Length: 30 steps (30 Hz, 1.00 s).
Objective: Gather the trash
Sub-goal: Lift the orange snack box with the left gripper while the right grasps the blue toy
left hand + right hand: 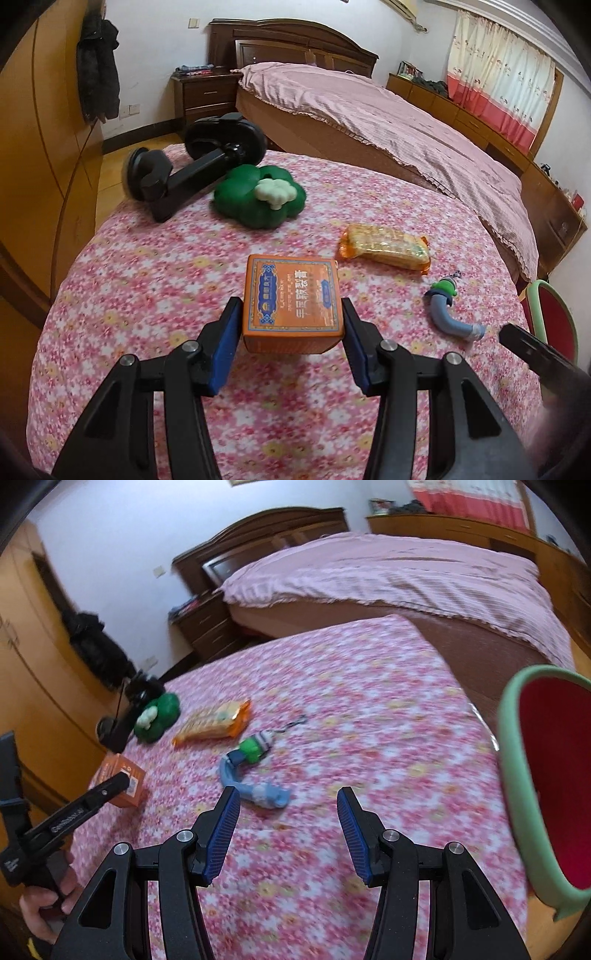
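An orange carton [291,302] with blue-framed print sits between the blue pads of my left gripper [291,328], which press on its two sides; it hangs just above the pink floral tablecloth [140,295]. The right wrist view shows the same carton [123,777] at the far left, with a hand on the left gripper's handle. My right gripper [288,812] stands open over the cloth, nothing between its pads. Just beyond its left finger lies a blue and green toy keychain [251,771]. An orange snack packet [214,722] lies farther back.
A red bin with a green rim [517,775] stands off the table's right edge. At the table's far left lie a green clover-shaped case [258,199] and a black suction mount [192,162]. Beyond the table are a bed [406,122], a nightstand and a wardrobe.
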Tool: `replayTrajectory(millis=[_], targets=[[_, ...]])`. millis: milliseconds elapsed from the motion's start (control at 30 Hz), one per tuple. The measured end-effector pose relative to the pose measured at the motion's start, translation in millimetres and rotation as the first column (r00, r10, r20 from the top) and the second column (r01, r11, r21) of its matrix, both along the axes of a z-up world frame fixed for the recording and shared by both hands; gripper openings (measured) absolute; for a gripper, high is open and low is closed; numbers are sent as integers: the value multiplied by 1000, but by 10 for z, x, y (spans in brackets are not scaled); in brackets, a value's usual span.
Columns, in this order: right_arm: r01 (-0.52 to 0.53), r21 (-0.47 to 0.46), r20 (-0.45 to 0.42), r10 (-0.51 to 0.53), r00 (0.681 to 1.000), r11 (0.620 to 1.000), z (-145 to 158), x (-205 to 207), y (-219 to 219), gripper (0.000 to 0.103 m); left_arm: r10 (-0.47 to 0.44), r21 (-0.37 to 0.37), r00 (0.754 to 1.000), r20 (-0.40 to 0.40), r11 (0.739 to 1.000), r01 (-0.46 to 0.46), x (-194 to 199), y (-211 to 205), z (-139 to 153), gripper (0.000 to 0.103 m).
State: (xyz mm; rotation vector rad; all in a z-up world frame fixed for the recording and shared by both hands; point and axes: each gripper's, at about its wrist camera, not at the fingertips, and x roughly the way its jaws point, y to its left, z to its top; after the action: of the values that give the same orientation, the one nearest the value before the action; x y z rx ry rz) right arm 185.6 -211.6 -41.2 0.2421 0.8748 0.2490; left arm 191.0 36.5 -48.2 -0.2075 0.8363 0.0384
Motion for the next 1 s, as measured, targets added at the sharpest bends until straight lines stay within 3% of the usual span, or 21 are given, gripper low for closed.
replayTrajectory(millis=[233,567,800,1000], targets=[[-125,-119,-35,122,992,985,-169,258,341,57,14,-16,1000,-2,1000,-14,-100,107,-17,52],[-195,-122,-53,190,980,973,-254,332,558,56,5,-35,1000,-9,999,-6,-130,100,-55,52],[-215,-124,-44,211,976,969,-260,246,610,28,2,-39,1000,-7,999,-2,-166,89,-49,52],[-214,-81,-35,211,977,974,-247,128,606,27,-3,-39,1000,-5,999,3,-189,75,-42,52]])
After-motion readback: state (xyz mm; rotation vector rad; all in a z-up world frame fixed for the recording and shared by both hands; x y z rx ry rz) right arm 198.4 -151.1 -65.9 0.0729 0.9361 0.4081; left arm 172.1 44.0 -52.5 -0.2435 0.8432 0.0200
